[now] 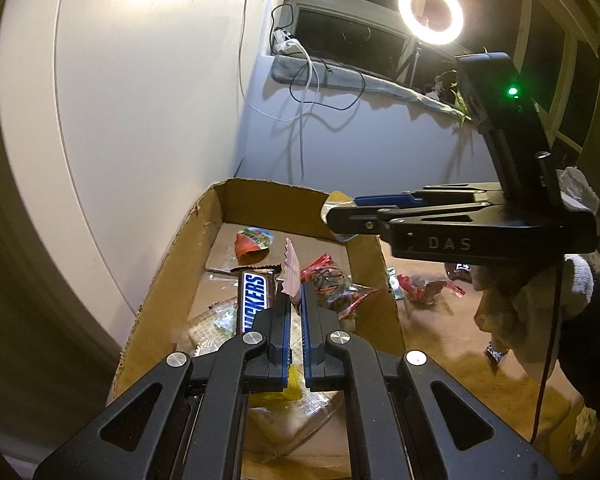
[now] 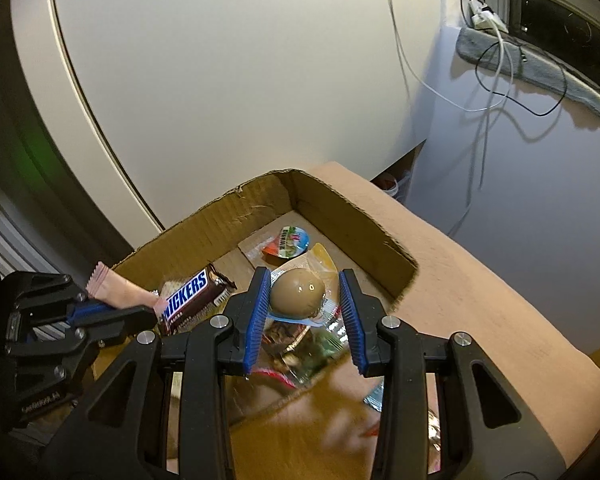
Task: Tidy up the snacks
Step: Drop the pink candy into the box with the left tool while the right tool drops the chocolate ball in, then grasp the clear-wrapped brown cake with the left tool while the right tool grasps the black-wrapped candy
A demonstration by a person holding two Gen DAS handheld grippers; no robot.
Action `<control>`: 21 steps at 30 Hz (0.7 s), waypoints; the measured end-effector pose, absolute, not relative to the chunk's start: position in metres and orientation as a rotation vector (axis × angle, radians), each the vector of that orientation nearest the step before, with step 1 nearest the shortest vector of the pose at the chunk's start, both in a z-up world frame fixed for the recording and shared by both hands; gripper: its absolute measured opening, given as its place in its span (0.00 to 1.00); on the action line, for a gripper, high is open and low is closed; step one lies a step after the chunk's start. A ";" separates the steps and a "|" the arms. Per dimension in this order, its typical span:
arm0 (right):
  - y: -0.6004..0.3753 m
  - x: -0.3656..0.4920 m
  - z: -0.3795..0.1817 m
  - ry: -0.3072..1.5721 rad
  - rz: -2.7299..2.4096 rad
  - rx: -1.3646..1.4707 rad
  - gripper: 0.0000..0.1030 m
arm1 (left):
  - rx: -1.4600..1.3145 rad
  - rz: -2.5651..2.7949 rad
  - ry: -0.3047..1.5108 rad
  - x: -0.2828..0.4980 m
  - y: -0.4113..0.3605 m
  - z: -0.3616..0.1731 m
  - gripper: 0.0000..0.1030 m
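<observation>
An open cardboard box [image 1: 172,248] [image 2: 340,216] holds a Snickers bar [image 1: 256,296] [image 2: 188,296], a jelly cup [image 1: 254,242] [image 2: 290,242] and red-wrapped snacks [image 1: 324,276]. My left gripper [image 1: 296,296] [image 2: 148,314] is shut on a thin pink sachet [image 1: 291,268] [image 2: 116,286], held over the box beside the Snickers bar. My right gripper [image 2: 304,276] [image 1: 332,216] is over the box too, its blue pads closed on a brown egg in a clear packet [image 2: 296,292]. In the left wrist view only the packet's edges show at the right gripper's tips.
The box sits on a tan surface [image 2: 480,280] against a white wall. Several loose wrapped snacks [image 1: 420,288] lie on the surface right of the box. A gloved hand [image 1: 540,308] holds the right gripper. A ring light [image 1: 431,12] glows by the window.
</observation>
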State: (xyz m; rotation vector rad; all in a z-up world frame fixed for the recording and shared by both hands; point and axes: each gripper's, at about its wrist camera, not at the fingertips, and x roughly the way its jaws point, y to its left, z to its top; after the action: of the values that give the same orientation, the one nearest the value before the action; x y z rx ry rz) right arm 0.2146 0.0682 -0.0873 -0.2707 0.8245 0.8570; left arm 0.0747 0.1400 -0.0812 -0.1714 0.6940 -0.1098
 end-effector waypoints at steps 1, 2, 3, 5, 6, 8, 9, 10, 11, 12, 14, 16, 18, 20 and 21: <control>0.070 0.216 -0.089 0.828 0.858 -0.271 0.36 | -0.174 -0.111 0.695 0.075 0.140 -0.081 0.03; 0.072 0.217 -0.090 0.831 0.859 -0.271 0.36 | -0.176 -0.113 0.695 0.075 0.140 -0.081 0.03; 0.073 0.218 -0.090 0.833 0.860 -0.271 0.36 | -0.178 -0.113 0.695 0.076 0.141 -0.081 0.03; 0.075 0.220 -0.091 0.837 0.860 -0.267 0.36 | -0.181 -0.113 0.694 0.076 0.141 -0.081 0.03; 0.075 0.221 -0.091 0.838 0.861 -0.263 0.37 | -0.181 -0.113 0.694 0.075 0.141 -0.081 0.04; 0.075 0.222 -0.092 0.840 0.859 -0.254 0.37 | -0.180 -0.114 0.694 0.075 0.140 -0.081 0.04; 0.075 0.223 -0.091 0.839 0.859 -0.248 0.37 | -0.179 -0.118 0.695 0.075 0.139 -0.081 0.08; 0.074 0.224 -0.092 0.840 0.858 -0.241 0.37 | -0.176 -0.121 0.695 0.075 0.139 -0.081 0.11; 0.073 0.225 -0.092 0.843 0.858 -0.234 0.37 | -0.173 -0.121 0.695 0.075 0.137 -0.081 0.17; 0.073 0.226 -0.093 0.848 0.858 -0.226 0.39 | -0.169 -0.120 0.691 0.074 0.136 -0.080 0.25; 0.071 0.227 -0.092 0.847 0.858 -0.217 0.52 | -0.164 -0.110 0.683 0.073 0.135 -0.079 0.36; 0.070 0.226 -0.090 0.834 0.853 -0.213 0.61 | -0.166 -0.108 0.681 0.072 0.136 -0.078 0.36; 0.068 0.225 -0.087 0.829 0.850 -0.210 0.61 | -0.167 -0.105 0.677 0.071 0.137 -0.077 0.36; 0.065 0.224 -0.083 0.823 0.847 -0.208 0.61 | -0.169 -0.103 0.673 0.070 0.137 -0.076 0.36; 0.064 0.223 -0.082 0.820 0.846 -0.208 0.61 | -0.170 -0.102 0.671 0.069 0.138 -0.075 0.36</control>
State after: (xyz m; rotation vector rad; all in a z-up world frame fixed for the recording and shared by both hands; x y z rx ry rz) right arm 0.2227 0.0643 -0.0821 -0.2082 0.8201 0.8456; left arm 0.0692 0.1376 -0.0752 -0.1704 0.6712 -0.1020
